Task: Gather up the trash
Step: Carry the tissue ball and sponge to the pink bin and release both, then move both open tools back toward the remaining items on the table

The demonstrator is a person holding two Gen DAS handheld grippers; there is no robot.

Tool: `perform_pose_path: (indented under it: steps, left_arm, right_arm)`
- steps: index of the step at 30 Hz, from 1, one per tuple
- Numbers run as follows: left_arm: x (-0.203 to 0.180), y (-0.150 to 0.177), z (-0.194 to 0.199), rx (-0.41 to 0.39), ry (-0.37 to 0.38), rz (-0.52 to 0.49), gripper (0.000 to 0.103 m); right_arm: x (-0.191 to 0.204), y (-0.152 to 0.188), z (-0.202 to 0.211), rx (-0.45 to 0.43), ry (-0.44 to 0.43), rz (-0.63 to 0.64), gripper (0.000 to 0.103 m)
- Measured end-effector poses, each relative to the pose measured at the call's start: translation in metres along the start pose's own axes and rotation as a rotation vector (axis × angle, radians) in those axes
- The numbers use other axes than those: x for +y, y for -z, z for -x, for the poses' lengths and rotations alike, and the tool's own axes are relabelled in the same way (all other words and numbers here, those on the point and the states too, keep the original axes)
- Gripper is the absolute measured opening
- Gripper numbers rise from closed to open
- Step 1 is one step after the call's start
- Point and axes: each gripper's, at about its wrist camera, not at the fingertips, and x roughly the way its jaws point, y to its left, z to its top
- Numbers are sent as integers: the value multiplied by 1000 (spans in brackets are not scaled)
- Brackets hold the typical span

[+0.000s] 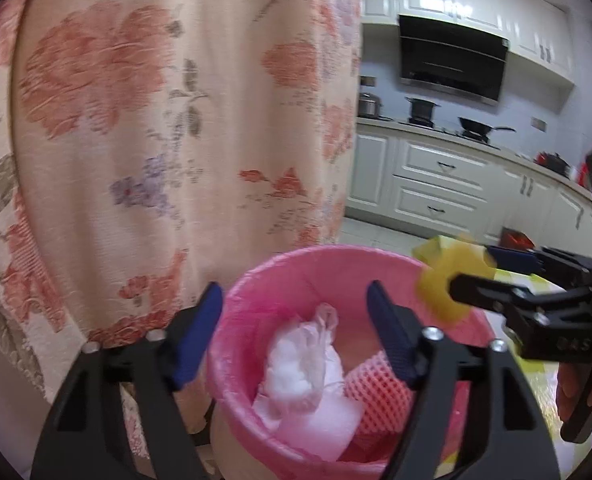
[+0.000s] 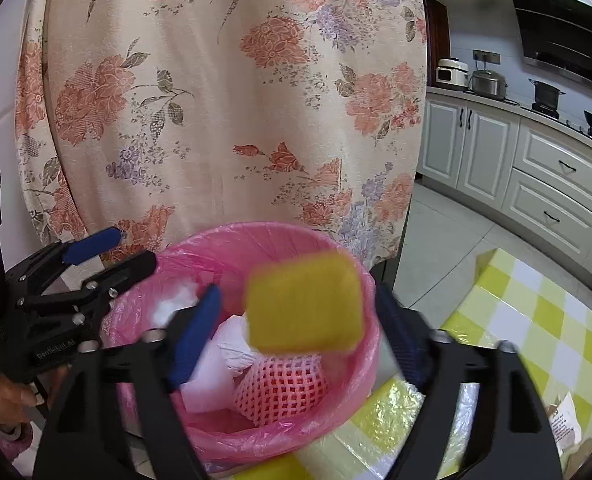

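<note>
Left wrist view: the left gripper [image 1: 292, 308] points down over the round bin lined with a pink plastic bag [image 1: 280, 280], its blue-padded fingers spread wide and empty. The right gripper [image 1: 472, 268] reaches in from the right.

Right wrist view: a blurred yellow rectangular sponge [image 2: 304, 304], long axis across, sits over the bin between the right gripper's [image 2: 304, 320] parted fingers; whether they touch it cannot be told.
</note>
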Motion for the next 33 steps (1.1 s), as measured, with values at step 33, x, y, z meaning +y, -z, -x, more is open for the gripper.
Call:
perform_pose_path:
  steps: [33]
  left_arm:
    - [-241, 47, 13, -16, 299, -158, 98]
  right_arm:
    - [-232, 137, 182, 26, 490, -238, 80]
